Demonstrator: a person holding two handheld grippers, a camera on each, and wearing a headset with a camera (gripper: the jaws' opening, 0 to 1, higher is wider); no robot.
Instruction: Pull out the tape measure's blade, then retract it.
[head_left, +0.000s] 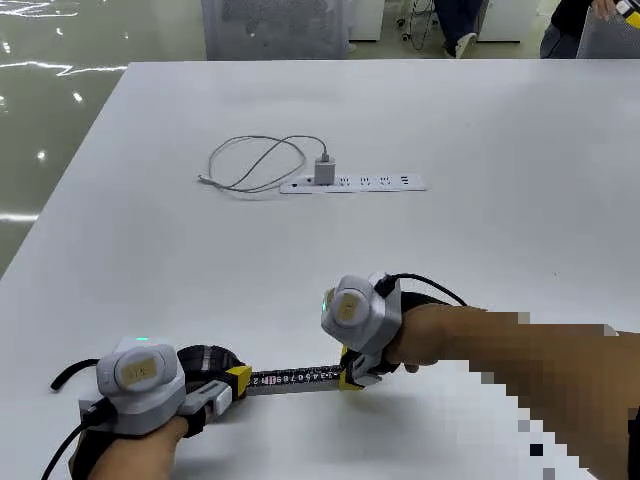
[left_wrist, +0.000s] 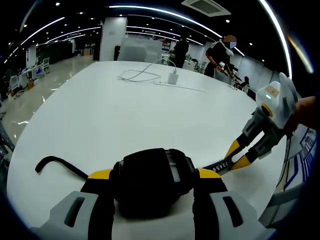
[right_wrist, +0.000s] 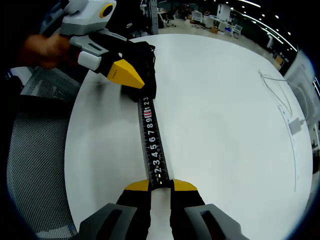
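A black tape measure case (left_wrist: 150, 180) sits on the white table between my left gripper's (left_wrist: 152, 175) yellow-tipped jaws, which are shut on it. In the head view the case (head_left: 208, 362) lies at the lower left with the left gripper (head_left: 228, 385) around it. A short length of black blade (right_wrist: 152, 145) with white numbers runs from the case (right_wrist: 142, 65) to my right gripper (right_wrist: 160, 186), which is shut on the blade's end. The blade (head_left: 295, 378) lies low over the table between the left gripper and the right gripper (head_left: 352, 380).
A white power strip (head_left: 355, 183) with a grey charger and a looped cable (head_left: 255, 162) lies mid-table. The case's black strap (left_wrist: 57, 164) trails to the left. A mesh chair (right_wrist: 35, 150) stands by the table edge. People stand beyond the far edge.
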